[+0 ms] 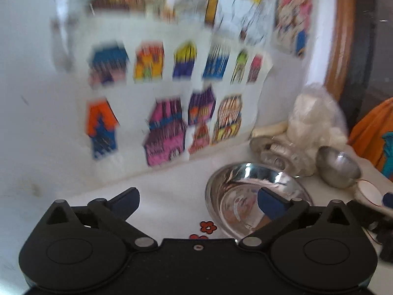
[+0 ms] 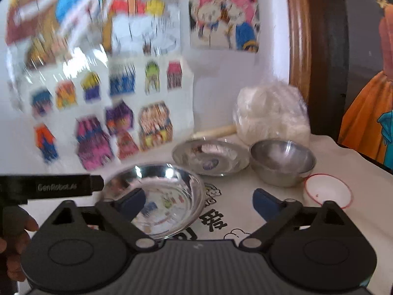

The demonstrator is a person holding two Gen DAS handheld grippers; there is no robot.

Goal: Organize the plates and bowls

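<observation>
On cloth, steel plate (image 2: 157,196) upright, round

The black bar-shaped body of the left gripper (image 2: 51,186), seen in the right wrist view, carries pale lettering that reads roughly "GenRobot.ai". The white printed tablecloth (image 2: 245,191) bears large black characters (image 2: 213,220) seen upside down and partly hidden, not legible. No other text can be read

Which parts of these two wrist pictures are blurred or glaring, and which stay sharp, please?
Left wrist view: the coloured wall drawings smear badly, the shiny steel plate shows glare, the open left gripper stays sharp. Right wrist view: the drawings smear likewise, the plate mirrors them, the open right gripper is crisp.
</observation>
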